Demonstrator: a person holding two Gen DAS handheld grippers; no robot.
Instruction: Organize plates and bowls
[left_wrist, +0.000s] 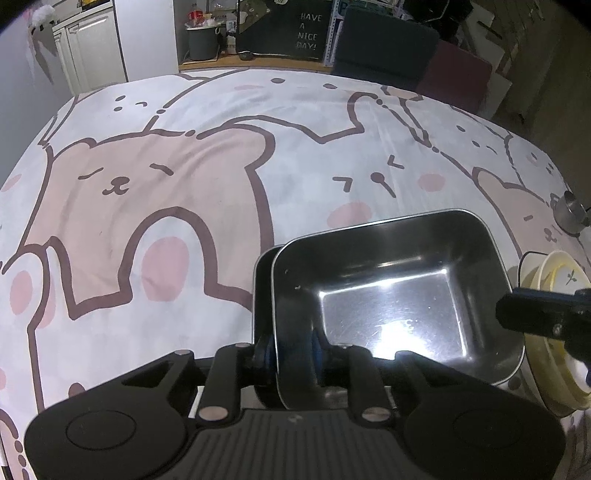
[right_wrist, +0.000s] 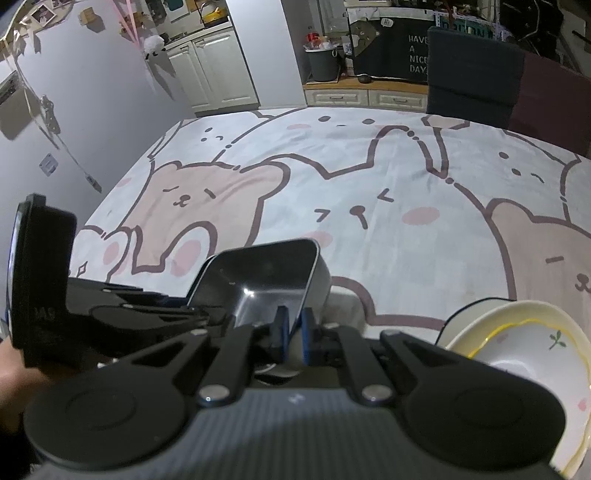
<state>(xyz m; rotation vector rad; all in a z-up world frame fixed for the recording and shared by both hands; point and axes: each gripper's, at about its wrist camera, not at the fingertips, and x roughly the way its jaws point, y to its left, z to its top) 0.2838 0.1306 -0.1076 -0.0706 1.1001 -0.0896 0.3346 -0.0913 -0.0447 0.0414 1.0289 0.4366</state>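
The steel tray (left_wrist: 388, 295) sits on the bear-print cloth (left_wrist: 147, 184), its near wall pinched by my left gripper (left_wrist: 291, 350); my right gripper (right_wrist: 293, 332) pinches its other wall beside the stacked bowls (right_wrist: 517, 343).

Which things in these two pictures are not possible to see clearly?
- Left wrist view: second metal tray is mostly behind the held metal tray.
- Left wrist view: small metal object at the right edge is too small to identify.
- Right wrist view: bowl stack is partly hidden by the right tongs.
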